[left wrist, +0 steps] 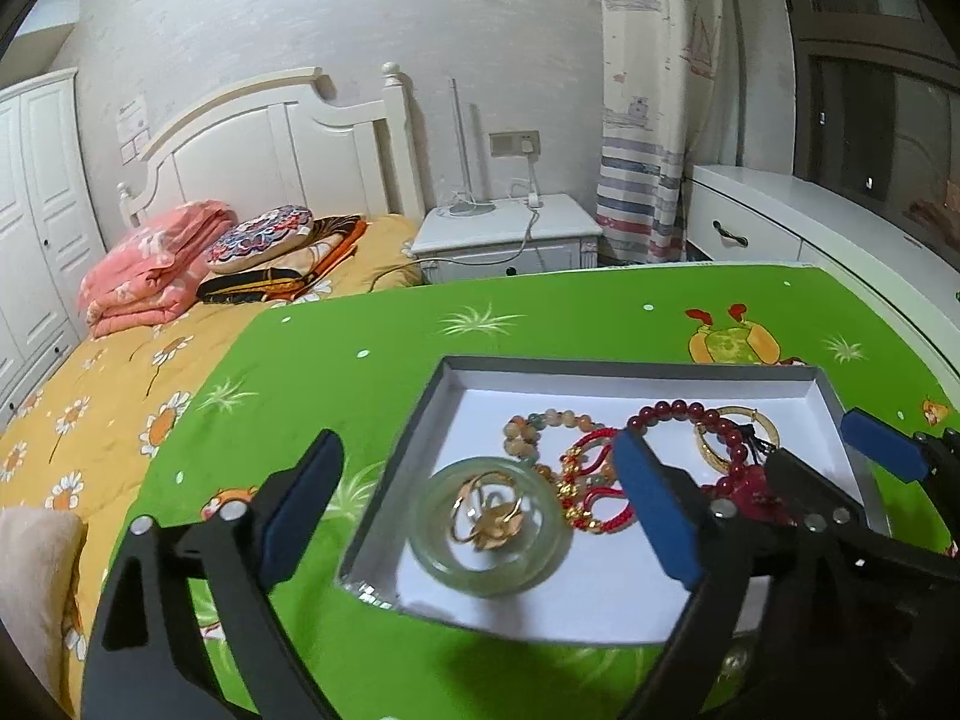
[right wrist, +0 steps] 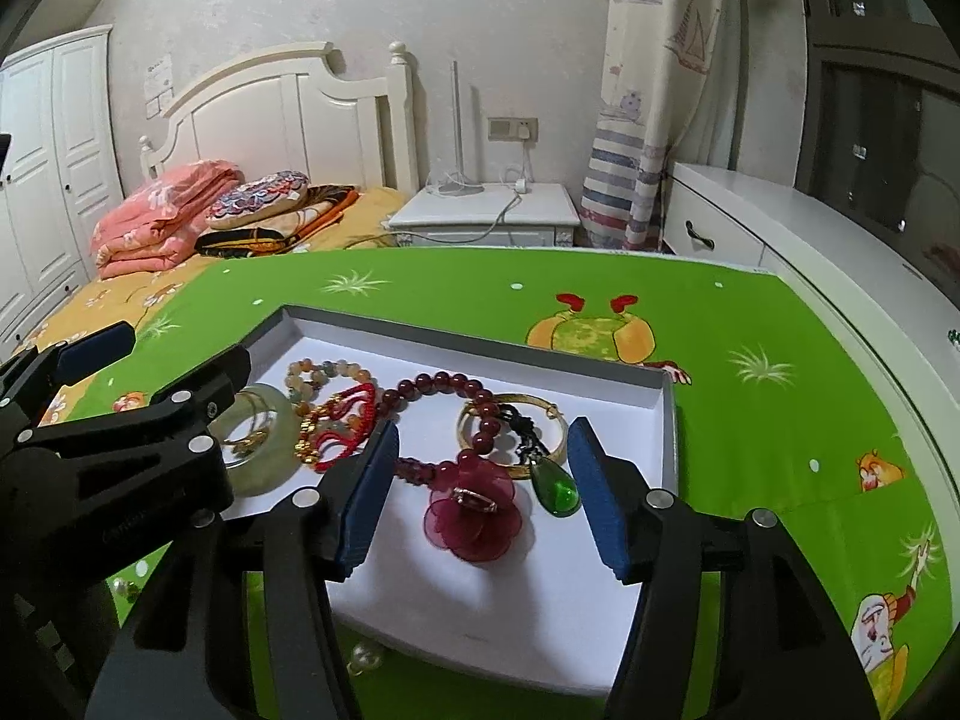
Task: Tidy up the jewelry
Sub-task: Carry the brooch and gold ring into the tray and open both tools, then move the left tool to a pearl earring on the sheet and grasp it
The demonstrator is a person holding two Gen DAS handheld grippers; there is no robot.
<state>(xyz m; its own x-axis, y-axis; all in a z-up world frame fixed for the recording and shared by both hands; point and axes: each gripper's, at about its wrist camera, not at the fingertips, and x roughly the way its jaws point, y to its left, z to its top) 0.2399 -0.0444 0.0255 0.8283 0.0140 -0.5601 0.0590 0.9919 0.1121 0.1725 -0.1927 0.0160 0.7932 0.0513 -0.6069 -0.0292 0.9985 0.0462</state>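
A shallow grey-rimmed white cardboard tray (right wrist: 668, 414) is seen on the green-clothed table (right wrist: 750, 324). Inside it are laid a pale green jade bangle (left wrist: 489, 525), a dark red bead bracelet (right wrist: 447, 387) and a green teardrop pendant (right wrist: 557, 489). The left gripper (left wrist: 480, 492) and right gripper (right wrist: 483, 489) are held over the tray, fingers spread apart, nothing grasped.

both hand-held grippers, left (left wrist: 480, 504) and right (right wrist: 483, 495), gape wide, empty.
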